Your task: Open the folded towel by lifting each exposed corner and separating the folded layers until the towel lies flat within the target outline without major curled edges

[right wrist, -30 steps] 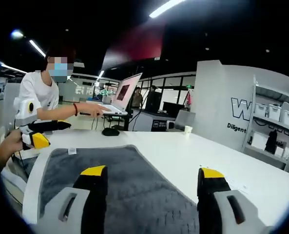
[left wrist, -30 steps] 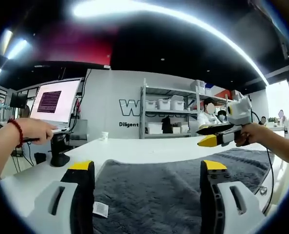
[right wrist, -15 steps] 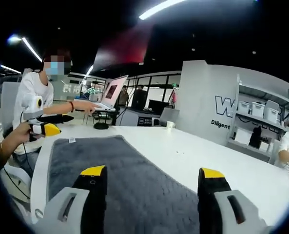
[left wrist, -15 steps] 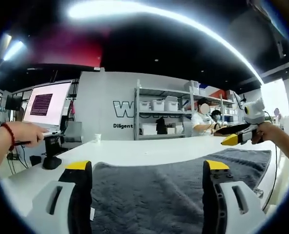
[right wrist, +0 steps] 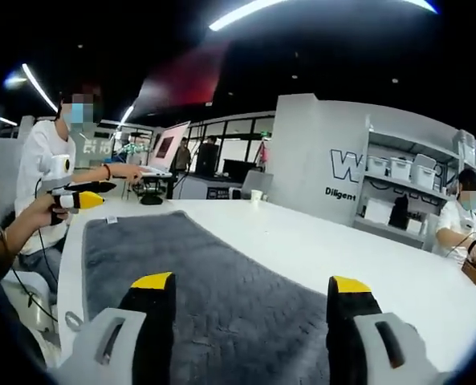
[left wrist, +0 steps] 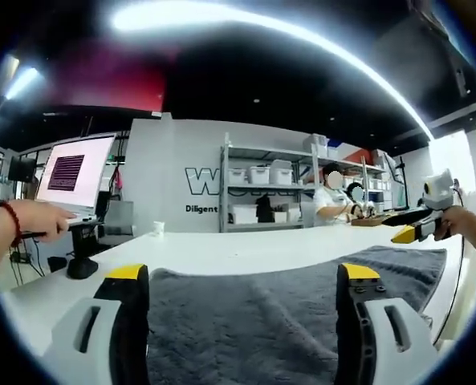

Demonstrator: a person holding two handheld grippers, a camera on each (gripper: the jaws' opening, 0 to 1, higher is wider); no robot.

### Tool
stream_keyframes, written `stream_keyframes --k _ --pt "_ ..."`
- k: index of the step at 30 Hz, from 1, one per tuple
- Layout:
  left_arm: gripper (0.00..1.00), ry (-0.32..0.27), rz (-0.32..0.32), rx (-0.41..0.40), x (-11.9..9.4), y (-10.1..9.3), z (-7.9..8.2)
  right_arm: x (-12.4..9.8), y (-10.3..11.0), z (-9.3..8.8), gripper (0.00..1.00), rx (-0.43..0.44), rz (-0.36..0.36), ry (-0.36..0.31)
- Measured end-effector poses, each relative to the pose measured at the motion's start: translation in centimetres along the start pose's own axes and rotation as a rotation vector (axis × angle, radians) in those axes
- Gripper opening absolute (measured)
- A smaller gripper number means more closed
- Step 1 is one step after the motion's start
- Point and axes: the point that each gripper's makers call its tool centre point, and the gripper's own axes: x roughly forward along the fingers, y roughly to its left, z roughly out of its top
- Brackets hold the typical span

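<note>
1. The white table [left wrist: 213, 250] carries the grey towel [left wrist: 254, 321], spread out flat across it.
2. The towel runs beneath and ahead of both grippers; its plush surface shows soft ridges.
3. The left gripper [left wrist: 242, 277] hovers above one end, jaws wide apart, empty.
4. The right gripper [right wrist: 250, 285] hovers above the other end, likewise spread, gripping nothing.

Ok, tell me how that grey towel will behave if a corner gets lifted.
The grey towel looks plush and lies limp on the white table, so it will probably drape and sag. Its textured pile likely grips rather than slips. It should be light.
</note>
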Motion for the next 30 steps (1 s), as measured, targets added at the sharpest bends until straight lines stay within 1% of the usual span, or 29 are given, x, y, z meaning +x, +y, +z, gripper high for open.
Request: stream_keyframes --k 6,11,18,19,20,23,30 --pt "0.96 -0.003 -0.002 0.003 0.0 -0.1 0.2 -2.1 -0.7 -0.4 0.75 0.007 -0.033 -0.007" --pt "0.96 0.004 -0.003 0.005 0.0 -0.2 0.0 -4.5 -1.2 -1.5 0.75 -0.001 -0.081 -0.006" --pt "0.99 0.012 -0.020 0.005 0.1 -0.6 -0.1 -7.3 -2.3 -3.3 0.76 0.050 -0.144 -0.012" --pt "0.99 0.014 -0.023 0.006 0.1 -0.7 -0.1 -7.4 -2.4 -3.4 0.76 0.054 -0.148 -0.013" --pt "0.99 0.017 -0.024 0.006 0.0 -0.7 -0.2 -7.8 -2.7 -3.9 0.76 0.070 -0.166 -0.007" --pt "0.99 0.015 -0.022 0.003 -0.1 -0.6 -0.2 -8.6 -2.8 -4.8 0.77 0.074 -0.183 0.002" --pt "0.99 0.021 -0.009 -0.007 -0.2 -0.1 -0.4 -9.4 -2.3 -6.2 0.81 0.086 -0.183 0.019"
